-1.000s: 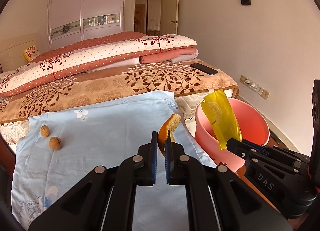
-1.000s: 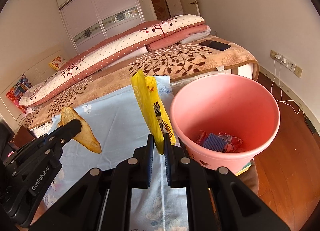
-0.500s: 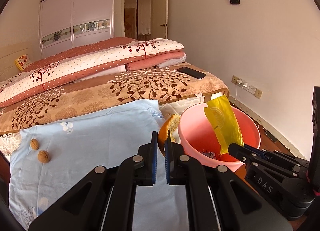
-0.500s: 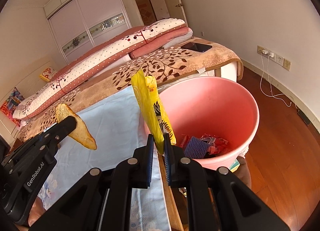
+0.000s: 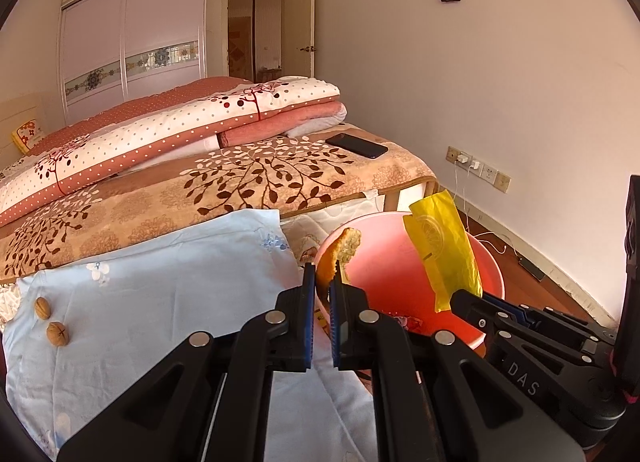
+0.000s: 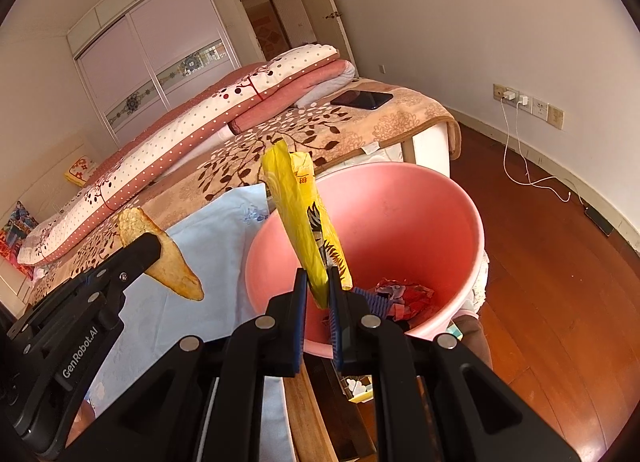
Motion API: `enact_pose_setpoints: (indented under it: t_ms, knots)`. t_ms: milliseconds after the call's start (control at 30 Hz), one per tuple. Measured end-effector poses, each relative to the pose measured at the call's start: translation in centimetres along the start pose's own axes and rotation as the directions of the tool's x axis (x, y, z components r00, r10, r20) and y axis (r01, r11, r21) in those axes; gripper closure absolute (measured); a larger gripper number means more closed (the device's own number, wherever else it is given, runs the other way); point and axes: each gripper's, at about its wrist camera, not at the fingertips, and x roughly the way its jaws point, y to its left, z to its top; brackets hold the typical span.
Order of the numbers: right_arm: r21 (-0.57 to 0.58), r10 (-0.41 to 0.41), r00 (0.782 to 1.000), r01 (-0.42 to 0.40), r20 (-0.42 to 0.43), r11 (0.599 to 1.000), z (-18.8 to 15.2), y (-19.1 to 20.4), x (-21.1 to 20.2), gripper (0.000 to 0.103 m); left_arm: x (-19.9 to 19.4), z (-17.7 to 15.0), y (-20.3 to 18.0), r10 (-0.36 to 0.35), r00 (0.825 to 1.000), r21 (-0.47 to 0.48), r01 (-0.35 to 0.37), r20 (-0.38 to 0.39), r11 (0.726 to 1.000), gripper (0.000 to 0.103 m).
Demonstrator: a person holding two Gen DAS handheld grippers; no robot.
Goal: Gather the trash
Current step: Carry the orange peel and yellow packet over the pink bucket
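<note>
Now both loads over pink bucket (image 6: 460,222), carried off blue cloth: right gripper (image 6: 318,294) clenched on yellow wrapper (image 6: 308,222), left gripper (image 5: 320,286) on orange peel (image 5: 338,252) (release looks due).

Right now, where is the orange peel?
Orange peel is pinched in the left gripper, at the near-left rim of the pink bucket, beside the yellow wrapper.

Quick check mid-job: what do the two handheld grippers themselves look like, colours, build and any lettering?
Both are matte black plastic with triangular cut-out arms, silver round pivot bolts and blue ribbed finger pads. The left gripper reads "GenRobot.AI" in white; the right gripper reads "DAS". No cables or sleeves show.
</note>
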Motion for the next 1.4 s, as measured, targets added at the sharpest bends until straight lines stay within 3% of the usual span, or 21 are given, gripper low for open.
enact_pose_setpoints:
  t_ms: [533, 833, 1400]
  knots:
    - [0.039, -0.060, 0.998, 0.060, -0.004, 0.997, 0.7, -2.9, 1.8, 0.093, 3.8, 0.2, -1.6, -0.086, 0.996, -0.007, 0.086, -0.038, 0.996, 0.097]
    - [0.048, -0.080, 0.997, 0.080, -0.013, 0.996, 0.7, -3.2, 2.7, 0.093, 5.7, -0.2, -1.0, -0.176, 0.981, -0.054, 0.172, -0.085, 0.984, 0.097]
    - [0.076, -0.105, 0.994, 0.107, -0.036, 0.991, 0.4, -5.2, 4.4, 0.093, 8.5, -0.2, -4.1, -0.196, 0.972, 0.014, 0.199, -0.128, 0.980, 0.097]
